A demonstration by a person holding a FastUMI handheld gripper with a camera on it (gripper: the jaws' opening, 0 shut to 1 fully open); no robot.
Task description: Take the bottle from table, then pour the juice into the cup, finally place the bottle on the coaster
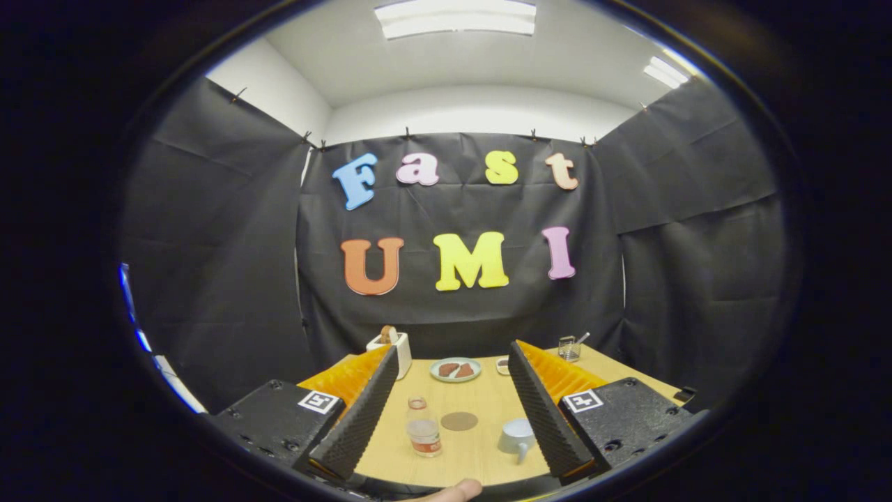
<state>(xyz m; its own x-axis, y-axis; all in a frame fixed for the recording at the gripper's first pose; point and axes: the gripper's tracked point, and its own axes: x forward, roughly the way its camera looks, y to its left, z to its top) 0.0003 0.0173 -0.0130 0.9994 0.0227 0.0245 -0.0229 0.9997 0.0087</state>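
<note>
The wooden table (481,446) was laid out for a pour. The gripper (449,411) was held level above its near edge, fingers spread wide and grasping nothing. Between them stood the juice bottle (424,427), upright and untouched. The grey cup (517,437) was set near the right finger, and the round coaster (459,420) just beyond the bottle.

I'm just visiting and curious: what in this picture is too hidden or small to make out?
- Cup: one finger of the open tongs covers its side; contents unseen.
- Bottle: label too small; juice level unclear.
- Plate: the brown pieces on it too small to identify.
- Glass beyond: the thing standing in it too small.
- White box: partly behind the other finger.
</note>
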